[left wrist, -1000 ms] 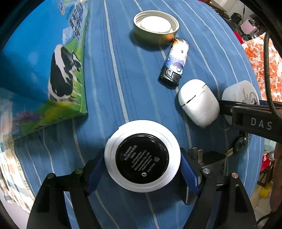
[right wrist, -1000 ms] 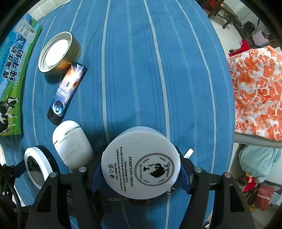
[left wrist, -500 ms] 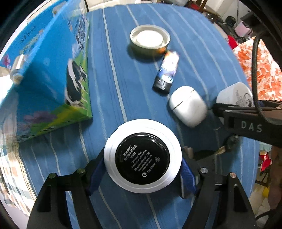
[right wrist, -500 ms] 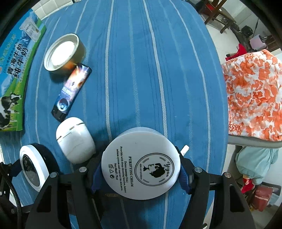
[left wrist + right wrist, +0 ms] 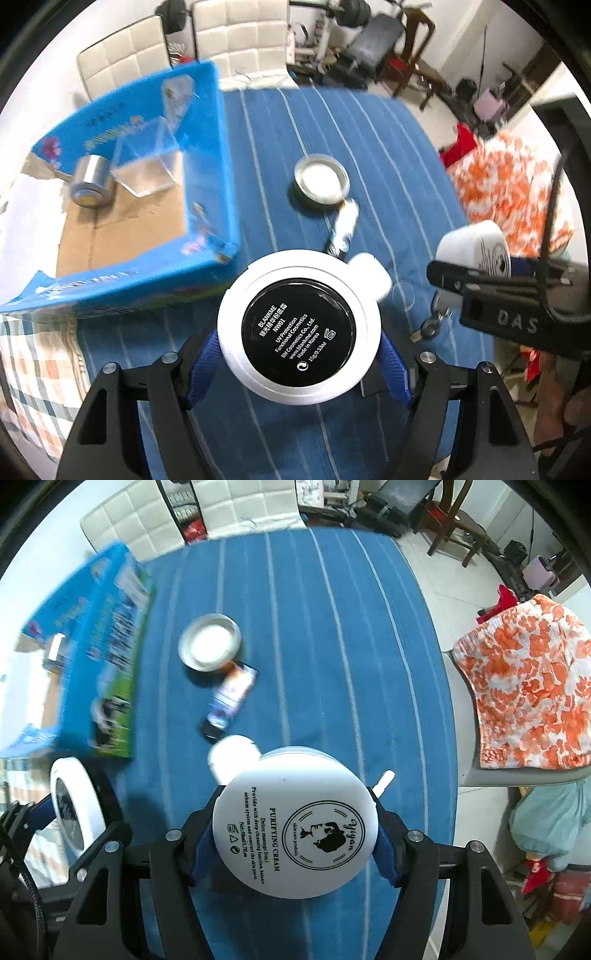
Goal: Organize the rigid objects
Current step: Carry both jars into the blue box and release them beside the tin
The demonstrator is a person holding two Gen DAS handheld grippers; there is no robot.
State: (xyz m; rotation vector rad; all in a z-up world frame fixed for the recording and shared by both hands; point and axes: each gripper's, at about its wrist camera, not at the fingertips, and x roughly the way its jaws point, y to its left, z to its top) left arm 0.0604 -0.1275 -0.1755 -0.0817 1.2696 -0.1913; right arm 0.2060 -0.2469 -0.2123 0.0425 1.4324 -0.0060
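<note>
My left gripper is shut on a round compact with a white rim and black labelled face, held well above the blue striped tablecloth. Blue pads press its two sides. My right gripper is shut on a white cream jar, also held high over the cloth. In the left wrist view the right gripper's black arm and its jar show at the right. In the right wrist view the compact shows at the left. An open blue milk box stands at the table's left.
On the cloth lie a round metal tin, a small printed tube, a white pod-shaped case and keys. The box holds a silver cylinder and a clear block. An orange-patterned cloth covers a chair at the right.
Both grippers have risen with the compact and the jar still in them. The table objects look smaller, and the box's open inside and the room behind have come into view.
</note>
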